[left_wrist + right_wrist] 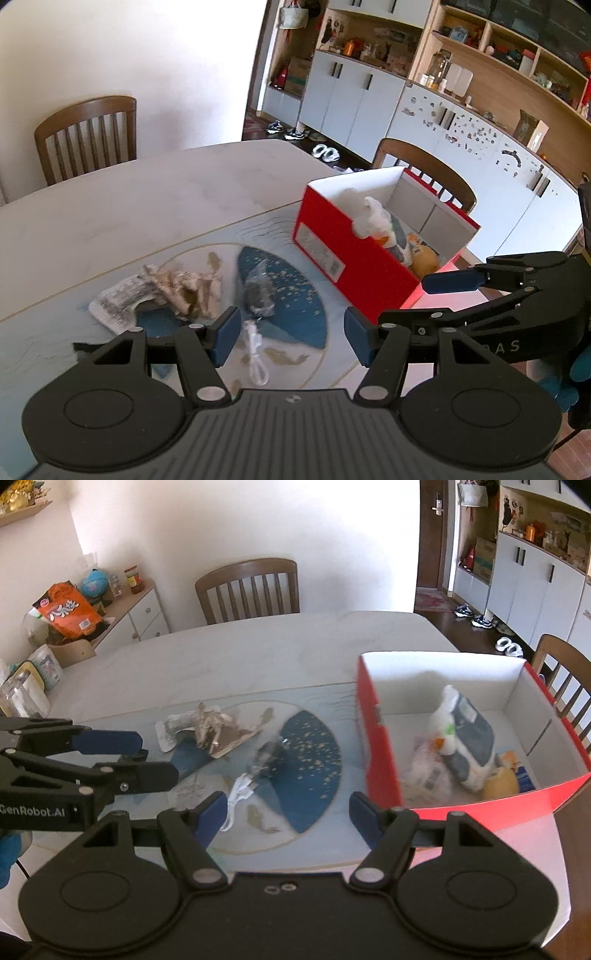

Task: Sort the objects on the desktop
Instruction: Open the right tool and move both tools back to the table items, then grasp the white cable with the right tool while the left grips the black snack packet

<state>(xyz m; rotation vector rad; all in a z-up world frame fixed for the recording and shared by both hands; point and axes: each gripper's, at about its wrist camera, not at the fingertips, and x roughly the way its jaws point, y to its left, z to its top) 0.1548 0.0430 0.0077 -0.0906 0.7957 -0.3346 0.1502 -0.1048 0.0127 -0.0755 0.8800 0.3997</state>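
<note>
Your left gripper (291, 338) hangs above the mat (332, 325) with its blue-padded jaws spread and nothing between the pads; the table shows through the gap. Your right gripper (288, 818) is the same: jaws set wide apart, pinching nothing, with the mat visible between them. In the left wrist view your right gripper reaches in from the right edge, level with the near corner of the red box (354, 266); in the right wrist view your left gripper comes in from the left edge, just short of the crumpled wrapper (210, 731).

Three loose things lie on the mat, all to the left of the box. The crumpled wrapper (166, 295) is farthest from the box, its long axis running roughly side to side across the mat, one end a flat printed sheet and the other a bunched brown-and-silver mass. Next to it, nearer the box, a clear plastic bag (267, 760) with something dark inside lies on the blue fan shape, its long axis slanting from the near left up toward the far right. Touching its near end, a white cable (238, 797) trails toward you, its length pointing at the gap in front of your right gripper's left finger; in the left wrist view the cable (256, 354) runs almost straight toward the camera.

The red box stands open-topped on the right part of the table (229, 657), its long side angled away from you. Inside lie a white-and-blue pouch (465, 738), tilted, and a yellowish rounded object (500, 784) in the near corner
</note>
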